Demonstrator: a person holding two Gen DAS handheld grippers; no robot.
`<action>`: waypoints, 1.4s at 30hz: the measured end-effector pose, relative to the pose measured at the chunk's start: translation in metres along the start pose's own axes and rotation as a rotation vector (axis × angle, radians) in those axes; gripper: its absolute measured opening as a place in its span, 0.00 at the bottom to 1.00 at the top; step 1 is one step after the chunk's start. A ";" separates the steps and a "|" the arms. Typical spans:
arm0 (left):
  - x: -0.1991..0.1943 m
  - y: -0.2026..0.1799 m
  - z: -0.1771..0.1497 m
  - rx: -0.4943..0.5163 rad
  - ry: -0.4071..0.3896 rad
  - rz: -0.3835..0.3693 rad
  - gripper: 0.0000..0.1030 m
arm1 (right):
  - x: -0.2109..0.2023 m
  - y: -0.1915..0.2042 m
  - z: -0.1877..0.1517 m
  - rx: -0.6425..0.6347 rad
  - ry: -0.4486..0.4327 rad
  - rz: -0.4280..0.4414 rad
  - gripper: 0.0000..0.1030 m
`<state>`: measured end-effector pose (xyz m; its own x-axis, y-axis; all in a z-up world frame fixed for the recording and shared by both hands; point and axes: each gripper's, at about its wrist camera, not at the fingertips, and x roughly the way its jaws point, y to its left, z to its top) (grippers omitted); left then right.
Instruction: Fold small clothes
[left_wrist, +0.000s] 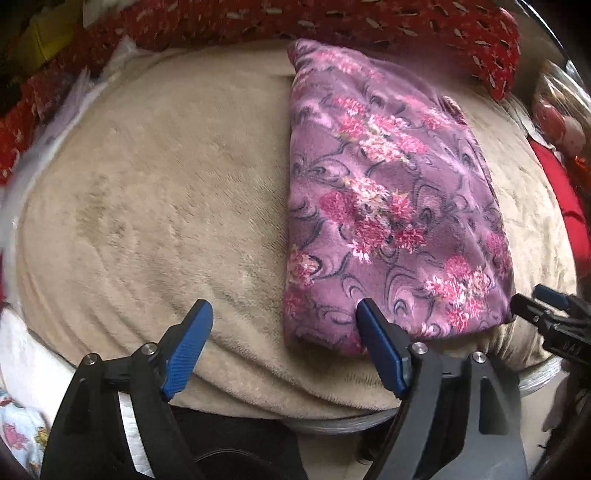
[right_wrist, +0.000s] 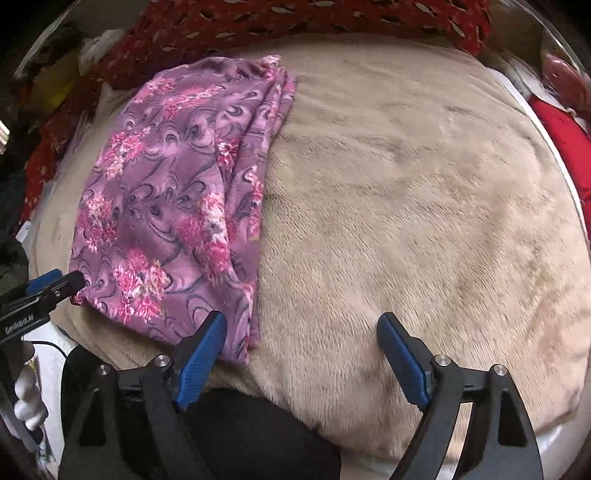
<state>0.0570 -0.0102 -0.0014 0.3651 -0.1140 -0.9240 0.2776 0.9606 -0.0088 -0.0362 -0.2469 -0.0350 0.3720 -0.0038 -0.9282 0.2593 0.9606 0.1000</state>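
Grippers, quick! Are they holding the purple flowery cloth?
Left gripper: open, holding nothing.
Right gripper: open, holding nothing; the purple flowery cloth lies free.

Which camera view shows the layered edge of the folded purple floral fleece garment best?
The right wrist view: the folded purple floral fleece garment shows stacked layers along its side. The left wrist view shows mostly its flat top.

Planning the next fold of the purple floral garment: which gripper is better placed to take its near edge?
Probably left: the left gripper, open, has one finger over the purple floral garment; the right gripper stands mostly over bare beige blanket.
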 end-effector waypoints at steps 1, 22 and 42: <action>-0.006 0.000 -0.004 0.010 -0.022 0.019 0.78 | -0.008 -0.001 -0.003 -0.011 -0.016 -0.013 0.83; -0.034 0.007 -0.046 0.093 -0.068 0.132 0.78 | -0.094 0.038 -0.047 -0.157 -0.341 -0.150 0.83; -0.056 -0.014 -0.060 0.118 -0.091 0.073 0.78 | -0.097 0.042 -0.051 -0.145 -0.345 -0.138 0.83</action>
<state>-0.0207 -0.0019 0.0270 0.4654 -0.0720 -0.8822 0.3476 0.9315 0.1074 -0.1066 -0.1916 0.0416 0.6267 -0.2053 -0.7518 0.2089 0.9736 -0.0917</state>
